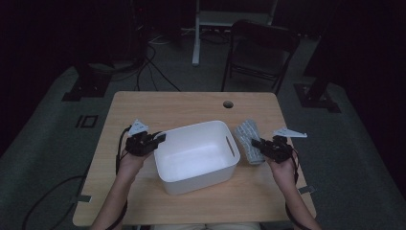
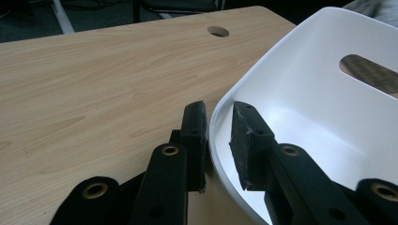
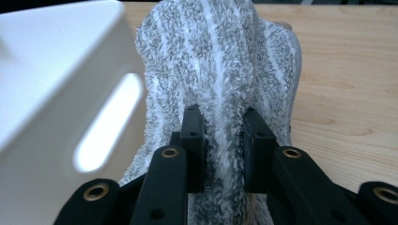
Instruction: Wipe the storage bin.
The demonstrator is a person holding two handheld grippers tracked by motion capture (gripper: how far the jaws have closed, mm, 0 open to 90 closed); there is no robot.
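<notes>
Beside the tub, towel pinched and ready to go in.

Right gripper is clamped on a fold of the grey towel, just right of the white tub, its long axis running away across the table. Left gripper is closed on the tub's rim, likely steadying it for the drop.

white tub mid-table blocking crossings, bare wood behind (cable hole), towel beside tub
</notes>
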